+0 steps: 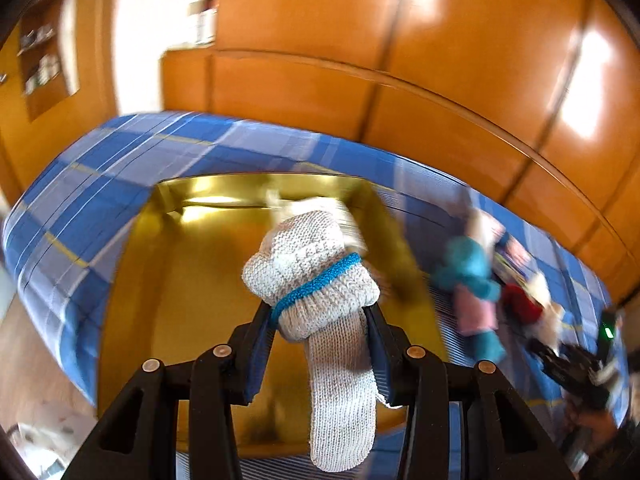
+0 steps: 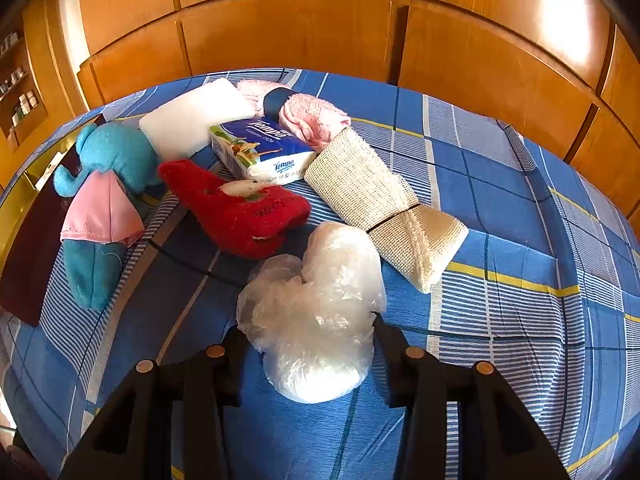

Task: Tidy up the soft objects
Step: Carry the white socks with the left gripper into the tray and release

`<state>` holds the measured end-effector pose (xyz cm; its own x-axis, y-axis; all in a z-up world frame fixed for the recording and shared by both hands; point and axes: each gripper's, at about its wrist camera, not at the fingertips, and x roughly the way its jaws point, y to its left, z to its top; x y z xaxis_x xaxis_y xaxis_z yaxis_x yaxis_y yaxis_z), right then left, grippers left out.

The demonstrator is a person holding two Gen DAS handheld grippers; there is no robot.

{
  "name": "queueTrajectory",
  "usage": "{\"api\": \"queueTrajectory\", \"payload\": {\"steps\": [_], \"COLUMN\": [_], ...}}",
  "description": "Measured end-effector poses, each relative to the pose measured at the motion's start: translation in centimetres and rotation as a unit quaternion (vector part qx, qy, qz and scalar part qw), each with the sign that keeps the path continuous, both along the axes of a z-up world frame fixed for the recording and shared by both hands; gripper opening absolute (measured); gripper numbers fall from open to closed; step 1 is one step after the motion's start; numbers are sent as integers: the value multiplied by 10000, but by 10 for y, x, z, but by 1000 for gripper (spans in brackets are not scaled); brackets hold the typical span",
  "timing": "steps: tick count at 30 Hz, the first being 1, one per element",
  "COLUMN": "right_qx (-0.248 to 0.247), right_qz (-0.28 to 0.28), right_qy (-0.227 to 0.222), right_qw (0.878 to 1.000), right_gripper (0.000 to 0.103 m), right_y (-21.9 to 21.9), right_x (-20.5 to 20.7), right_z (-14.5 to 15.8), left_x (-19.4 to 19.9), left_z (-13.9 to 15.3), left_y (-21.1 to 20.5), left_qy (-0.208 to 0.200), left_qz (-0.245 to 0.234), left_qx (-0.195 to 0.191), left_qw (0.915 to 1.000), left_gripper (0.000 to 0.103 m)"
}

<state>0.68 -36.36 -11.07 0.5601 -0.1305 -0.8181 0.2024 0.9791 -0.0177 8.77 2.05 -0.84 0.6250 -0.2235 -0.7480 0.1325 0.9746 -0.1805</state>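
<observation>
My left gripper [image 1: 320, 320] is shut on a grey-white knitted sock bundle [image 1: 312, 272] with a blue band. It holds the bundle above the open gold box [image 1: 192, 280], and the loose end of the sock hangs toward the camera. My right gripper [image 2: 308, 336] is shut on a crumpled clear plastic bag [image 2: 316, 312] just over the blue checked bedspread [image 2: 500, 208]. Beyond it lie a red plush [image 2: 236, 208], a teal elephant plush with a pink ear [image 2: 100, 200], a Tempo tissue pack [image 2: 260, 148], a white pad [image 2: 192, 116], a pink towel roll [image 2: 312, 120] and a beige mesh roll [image 2: 380, 200].
The gold box's rim [image 2: 16, 208] and a dark maroon lid [image 2: 28, 248] sit at the left of the pile. Wooden wardrobe doors [image 2: 280, 32] stand behind the bed. The right-hand gripper [image 1: 576, 364] shows blurred at the right edge of the left wrist view.
</observation>
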Motion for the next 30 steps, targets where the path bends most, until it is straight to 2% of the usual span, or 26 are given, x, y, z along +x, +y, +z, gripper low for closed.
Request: {"api": "queueTrajectory", "payload": {"steps": [2,7,14,19,23,30], "right_qx": [5,-2,20,21,24,3], "right_qz": [-1,-2,-8,-7,-13,-23], "right_qy": [0,23,24,24,24,27], "right_qw": [10000,10000,10000,10000,10000,10000], "right_gripper": [45,45,45,45,45,45], "right_y": [0,0,-2,-2,-2,-1], "right_x": [0,0,2,2,2,3], "right_z": [0,0,0,0,0,0], "left_x": [15,53,98,127,136,110], "left_z": [-4,-23,-43,-53,-57,-35], "left_y": [18,43,34,15,11,23], "left_qy": [86,352,488,506,489,102], "left_qz": [227,417,328,92,151,455], "left_qx": [91,202,385,563,588,577], "left_qw": [9997,9983,9975,9971,9970,9972], "left_gripper": [44,45,45,48,66,70]}}
